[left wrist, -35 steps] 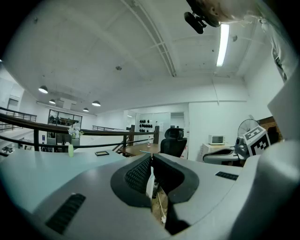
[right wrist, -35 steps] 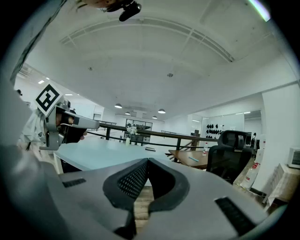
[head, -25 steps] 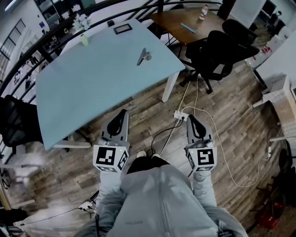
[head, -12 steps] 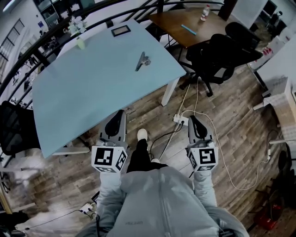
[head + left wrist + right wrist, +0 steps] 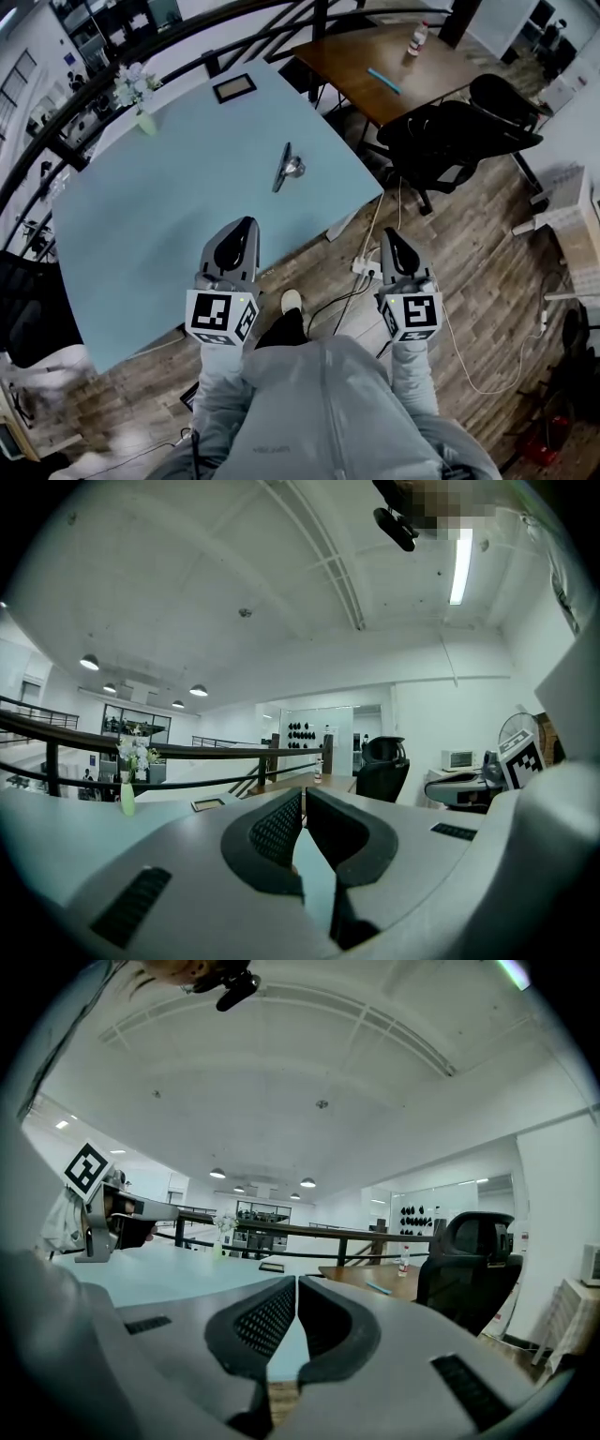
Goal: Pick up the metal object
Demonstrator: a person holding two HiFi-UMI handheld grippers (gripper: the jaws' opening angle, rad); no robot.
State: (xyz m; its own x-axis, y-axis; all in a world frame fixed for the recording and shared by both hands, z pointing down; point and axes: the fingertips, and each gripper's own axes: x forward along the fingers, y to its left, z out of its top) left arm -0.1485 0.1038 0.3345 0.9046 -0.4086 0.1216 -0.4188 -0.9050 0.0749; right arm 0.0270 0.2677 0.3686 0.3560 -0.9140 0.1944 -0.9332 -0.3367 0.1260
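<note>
The metal object (image 5: 287, 167), a slim shiny piece with a rounded end, lies on the light blue table (image 5: 141, 206) toward its right side. My left gripper (image 5: 247, 224) hangs over the table's near edge, short of the object and slightly left of it. Its jaws are shut with nothing between them, as the left gripper view (image 5: 303, 795) also shows. My right gripper (image 5: 387, 233) is over the wooden floor, off the table's right corner. Its jaws are shut and hold nothing (image 5: 294, 1282). The metal object does not show in either gripper view.
A framed tablet (image 5: 233, 87) and a vase of flowers (image 5: 138, 96) stand at the table's far side. A black office chair (image 5: 452, 136) and a brown table (image 5: 375, 47) with a bottle (image 5: 418, 37) are to the right. A power strip (image 5: 366, 267) and cables lie on the floor.
Both grippers have moved forward toward the blue table. The left one now reaches over its near edge, and the metal object sits nearer in the head view.
</note>
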